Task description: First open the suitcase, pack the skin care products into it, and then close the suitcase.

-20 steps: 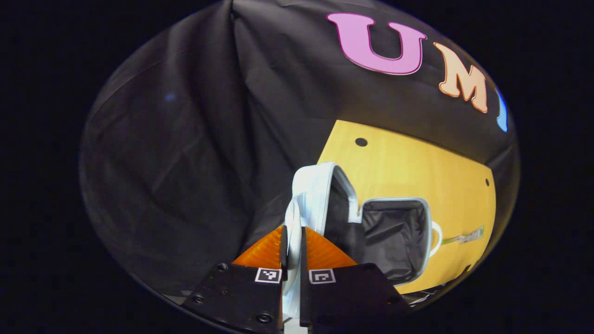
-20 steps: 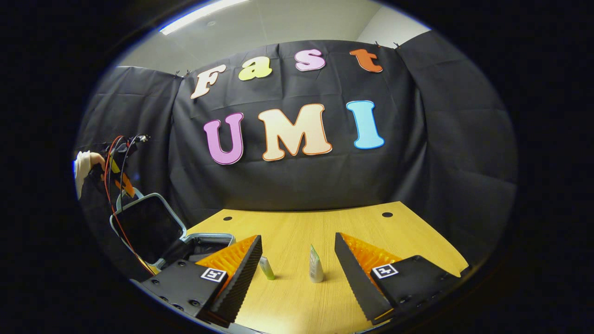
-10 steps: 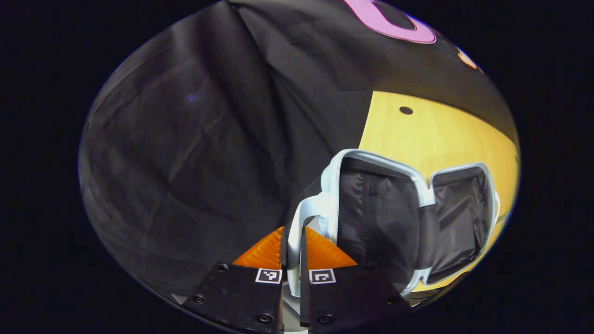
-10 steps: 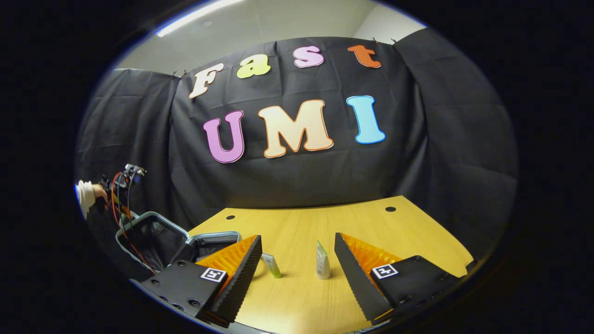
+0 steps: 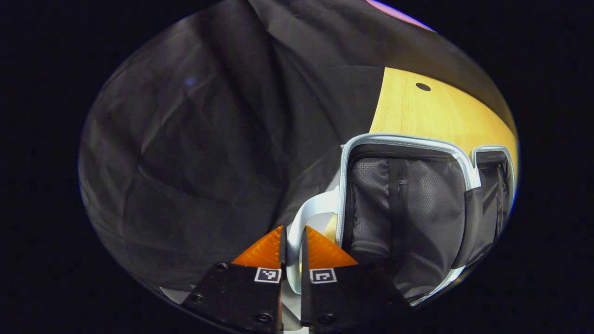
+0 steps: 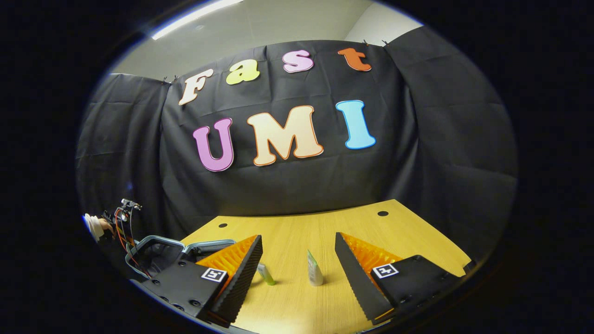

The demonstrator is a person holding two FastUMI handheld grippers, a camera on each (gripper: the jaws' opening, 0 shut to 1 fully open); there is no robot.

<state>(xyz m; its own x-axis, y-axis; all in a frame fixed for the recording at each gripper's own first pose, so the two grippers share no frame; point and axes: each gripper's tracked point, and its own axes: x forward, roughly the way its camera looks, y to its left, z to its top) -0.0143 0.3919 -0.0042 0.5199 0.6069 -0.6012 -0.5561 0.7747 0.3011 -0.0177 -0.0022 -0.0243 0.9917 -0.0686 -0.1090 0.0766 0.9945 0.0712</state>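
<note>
Silver-grey strap of the suitcase handle [image 5: 306, 218] runs straight down between the 2 fingers of the left gripper [image 5: 292, 241], which are pressed together on it with only the strap's thickness between them. Just beyond the fingertips the handle curves up to the suitcase lid [image 5: 403, 204], swung wide open so that its dark mesh lining and a zipped pocket face the left gripper view. A pale zip rim frames the lid, and past its far edge the other half of the suitcase [image 5: 499, 185] lies open on the wooden table [image 5: 441, 116]. Black cloth hangs behind and to the left of the lid.

In the right gripper view, the right gripper [image 6: 297, 253] hovers low over the table [image 6: 408, 241] with its 2 fingers spread well apart and nothing between them. Ahead, in the gap, 2 skin care tubes stand on the wood: a pale tube with a green top [image 6: 314, 273], upright, and a smaller green tube [image 6: 266, 273] leaning, close to the left finger. Both are apart from each other and outside the suitcase [image 6: 162, 248], which lies open at the table's left end, partly hidden by the left finger. Beyond it, a hand [image 6: 100, 226] holds the other gripper, with red and black wires [image 6: 121, 227] trailing down.
</note>
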